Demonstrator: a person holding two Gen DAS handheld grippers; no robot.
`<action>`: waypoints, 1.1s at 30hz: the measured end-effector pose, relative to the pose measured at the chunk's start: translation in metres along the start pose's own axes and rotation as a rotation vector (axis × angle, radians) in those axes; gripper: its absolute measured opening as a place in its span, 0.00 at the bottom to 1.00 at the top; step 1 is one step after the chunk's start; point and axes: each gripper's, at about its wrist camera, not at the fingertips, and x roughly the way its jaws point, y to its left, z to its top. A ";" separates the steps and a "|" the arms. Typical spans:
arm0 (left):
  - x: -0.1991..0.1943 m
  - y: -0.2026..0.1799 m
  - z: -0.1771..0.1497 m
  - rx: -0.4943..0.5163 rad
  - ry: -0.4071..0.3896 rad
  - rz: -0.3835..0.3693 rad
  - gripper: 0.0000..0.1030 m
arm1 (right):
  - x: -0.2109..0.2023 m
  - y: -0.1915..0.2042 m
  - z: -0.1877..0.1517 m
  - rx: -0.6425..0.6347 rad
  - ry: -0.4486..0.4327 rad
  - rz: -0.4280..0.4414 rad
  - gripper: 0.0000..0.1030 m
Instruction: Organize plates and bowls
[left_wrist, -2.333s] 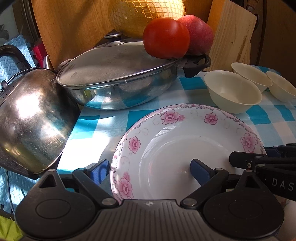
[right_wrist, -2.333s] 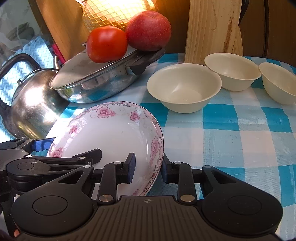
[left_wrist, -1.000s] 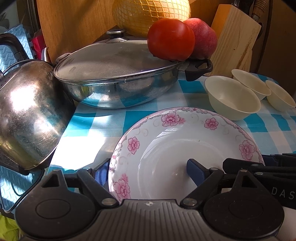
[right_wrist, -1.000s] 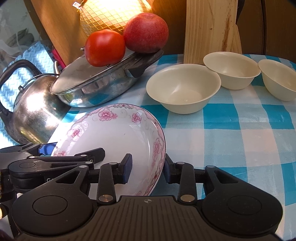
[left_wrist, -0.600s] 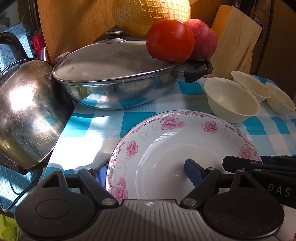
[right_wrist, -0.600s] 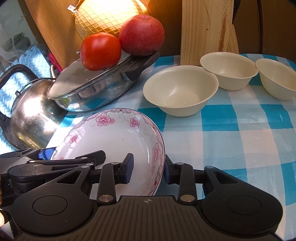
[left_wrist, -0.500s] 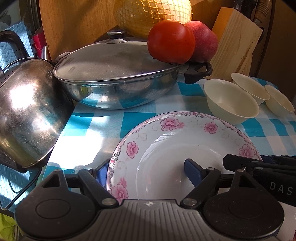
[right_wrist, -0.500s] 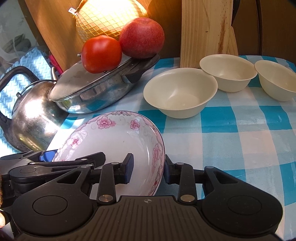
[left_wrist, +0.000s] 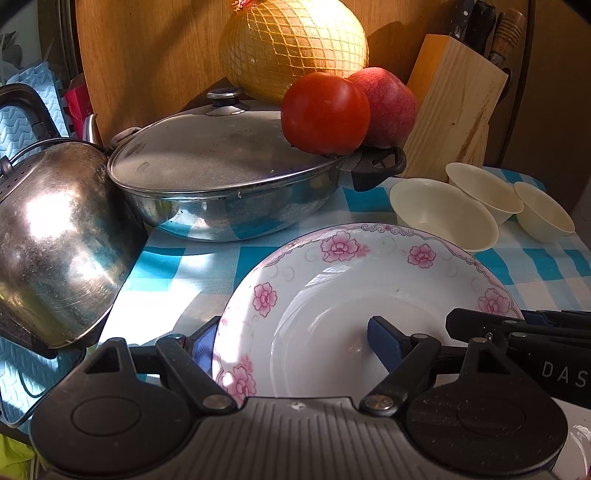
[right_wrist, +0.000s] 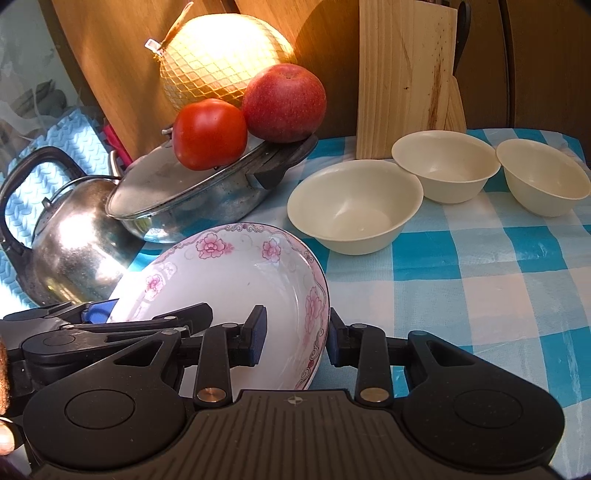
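A white deep plate with pink flowers (left_wrist: 332, 288) (right_wrist: 236, 280) is held above the blue checked tablecloth (right_wrist: 480, 280). My left gripper (left_wrist: 291, 339) is shut on its left rim, one finger inside and one outside. My right gripper (right_wrist: 295, 332) is shut on its right rim the same way. Three cream bowls stand on the cloth at the right: a larger one (right_wrist: 354, 206) (left_wrist: 443, 214), a middle one (right_wrist: 445, 166) (left_wrist: 484, 188) and a far one (right_wrist: 543, 181) (left_wrist: 543, 210).
A lidded steel pan (left_wrist: 229, 184) with a tomato (left_wrist: 325, 110) and an apple (left_wrist: 384, 107) on it stands behind the plate. A steel kettle (left_wrist: 55, 243) is at the left. A netted pomelo (left_wrist: 295, 44) and a wooden knife block (left_wrist: 450, 107) stand at the back.
Both grippers have lifted the plate and drawn it back a little; the pan, fruit and bowls now sit lower and farther in both views. The grips have not changed.
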 end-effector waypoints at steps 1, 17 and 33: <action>-0.001 0.000 0.000 -0.001 -0.001 -0.002 0.74 | -0.001 0.000 0.000 0.002 -0.002 -0.001 0.40; -0.011 -0.015 0.003 0.015 -0.023 -0.041 0.74 | -0.022 -0.009 0.000 0.028 -0.033 -0.017 0.40; -0.026 -0.034 0.000 0.043 -0.039 -0.075 0.74 | -0.048 -0.019 -0.008 0.055 -0.057 -0.039 0.40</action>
